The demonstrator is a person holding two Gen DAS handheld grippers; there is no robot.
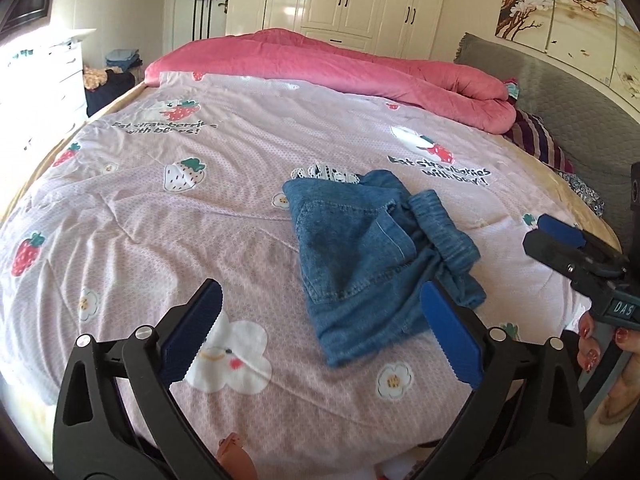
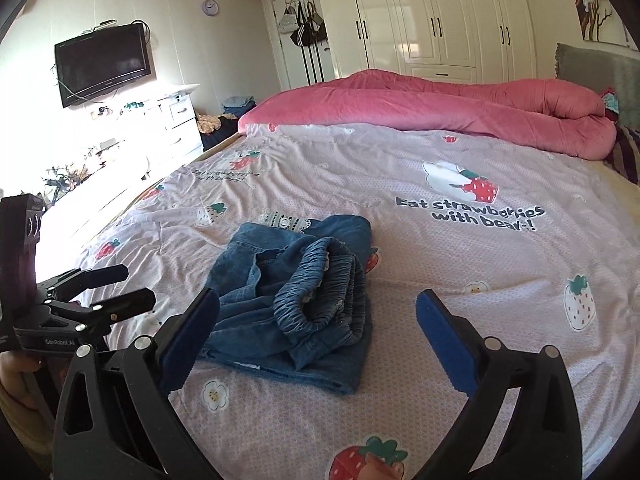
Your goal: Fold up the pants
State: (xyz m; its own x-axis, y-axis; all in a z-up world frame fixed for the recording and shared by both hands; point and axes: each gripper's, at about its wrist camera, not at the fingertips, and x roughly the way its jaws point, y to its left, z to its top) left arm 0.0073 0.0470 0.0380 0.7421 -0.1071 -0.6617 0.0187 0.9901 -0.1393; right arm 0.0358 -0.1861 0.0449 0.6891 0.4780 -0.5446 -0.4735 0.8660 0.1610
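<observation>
Folded denim pants (image 2: 296, 308) lie on bedsheet (image 2: 440, 264); left tongs (image 1: 320, 320), right tongs (image 2: 320, 332) apart, empty.

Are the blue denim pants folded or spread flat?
Folded: the blue denim pants lie as a compact layered bundle, elastic waistband doubled on top.

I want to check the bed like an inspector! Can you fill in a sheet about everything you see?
Surface: bedsheet with strawberry print, wrinkled.
Job's things: denim pants lying folded in a bundle on the sheet, elastic waistband on top.
Clutter: pink quilt rolled along the far side.
Grippers: left tongs open, empty; right tongs open, empty; neither touches the pants.
Cables: wires hang below the TV.
Surroundings: white wardrobe, bags hanging on the door.
</observation>
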